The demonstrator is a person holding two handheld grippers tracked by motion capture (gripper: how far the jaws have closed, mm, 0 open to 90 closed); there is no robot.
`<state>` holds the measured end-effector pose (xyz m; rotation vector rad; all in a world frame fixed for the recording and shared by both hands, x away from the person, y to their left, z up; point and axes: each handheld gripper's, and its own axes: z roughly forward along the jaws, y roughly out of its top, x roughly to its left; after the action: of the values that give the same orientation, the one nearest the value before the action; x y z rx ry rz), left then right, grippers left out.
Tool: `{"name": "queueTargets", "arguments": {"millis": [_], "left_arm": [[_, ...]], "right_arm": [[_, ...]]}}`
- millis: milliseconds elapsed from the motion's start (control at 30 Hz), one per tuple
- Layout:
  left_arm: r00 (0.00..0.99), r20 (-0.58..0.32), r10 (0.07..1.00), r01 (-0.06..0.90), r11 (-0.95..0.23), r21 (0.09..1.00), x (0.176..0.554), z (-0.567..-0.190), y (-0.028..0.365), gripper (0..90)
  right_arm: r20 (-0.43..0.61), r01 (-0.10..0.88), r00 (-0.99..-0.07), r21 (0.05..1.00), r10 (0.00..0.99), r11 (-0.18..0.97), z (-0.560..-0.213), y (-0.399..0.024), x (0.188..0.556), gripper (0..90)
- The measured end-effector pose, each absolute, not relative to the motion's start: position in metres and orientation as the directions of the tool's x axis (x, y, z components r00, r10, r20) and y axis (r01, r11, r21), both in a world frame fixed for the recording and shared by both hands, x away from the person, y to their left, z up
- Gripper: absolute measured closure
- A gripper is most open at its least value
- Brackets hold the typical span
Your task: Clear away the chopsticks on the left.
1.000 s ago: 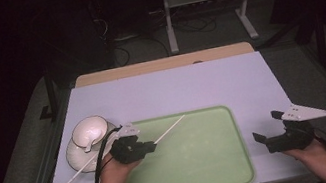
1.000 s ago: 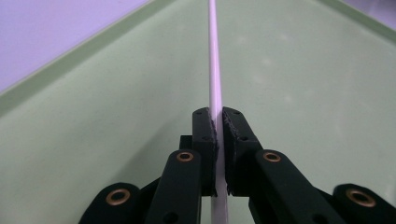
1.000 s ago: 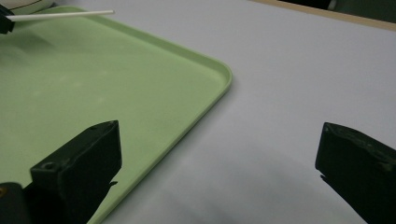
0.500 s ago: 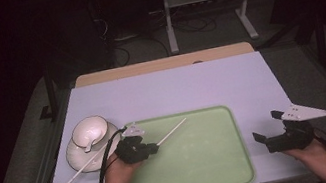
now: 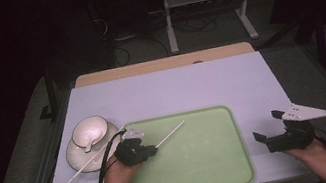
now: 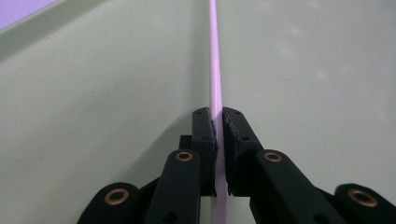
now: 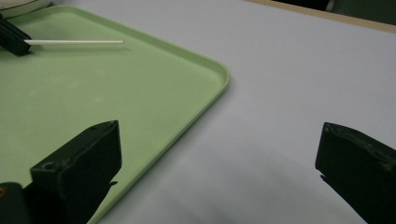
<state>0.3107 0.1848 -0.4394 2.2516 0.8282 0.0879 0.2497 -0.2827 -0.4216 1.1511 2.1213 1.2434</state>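
On the left of the table stands a plate with a small bowl on it, both still outside the tray. One white stick lies across the plate's near edge, with its lower end on the table. It is not yet on the tray, so I judge this part of the work is left to do.

Just right of the plate, the left hand-held gripper is at the tray's left edge. Its jaws are pressed together on a second white stick, which points up and to the right over the tray. In the left gripper view the two pads pinch this stick tightly, and the green tray floor is right under it. Whether the stick already rests on the floor or is a little above it, I cannot tell surely; its shadow in the right gripper view lies close under it.

So the work seems to be moving the sticks, and perhaps the dishes, onto the tray. The first stick is over the tray and nearly placed; it remains to let it go. The rest of the tray is bare.

At the far right, the right hand-held gripper hovers over the table just beside the tray's right edge. Its jaws stand wide apart, with nothing between them.
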Motion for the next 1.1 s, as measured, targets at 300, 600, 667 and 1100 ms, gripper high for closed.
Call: {"name": "queueTargets", "arguments": {"millis": [300,600,667,1100], "left_arm": [[0.795,-0.171,0.582,0.532,-0.533,0.658,0.310,-0.440,0.185,82.6],[0.817,-0.182,0.547,0.495,-0.505,0.707,0.313,-0.423,0.180,81.1],[0.821,-0.183,0.540,0.491,-0.507,0.709,0.315,-0.421,0.178,83.2],[0.866,-0.142,0.480,0.432,-0.572,0.697,0.349,-0.414,0.130,89.8]], "right_arm": [[0.048,0.443,-0.566,0.859,0.823,0.255,-0.421,-0.283,0.250,0.0],[0.048,0.443,-0.561,0.860,0.826,0.251,-0.421,-0.284,0.250,0.0],[0.048,0.444,-0.561,0.860,0.827,0.251,-0.421,-0.283,0.250,0.0],[0.057,0.443,-0.559,0.864,0.827,0.240,-0.420,-0.285,0.250,0.0]]}}
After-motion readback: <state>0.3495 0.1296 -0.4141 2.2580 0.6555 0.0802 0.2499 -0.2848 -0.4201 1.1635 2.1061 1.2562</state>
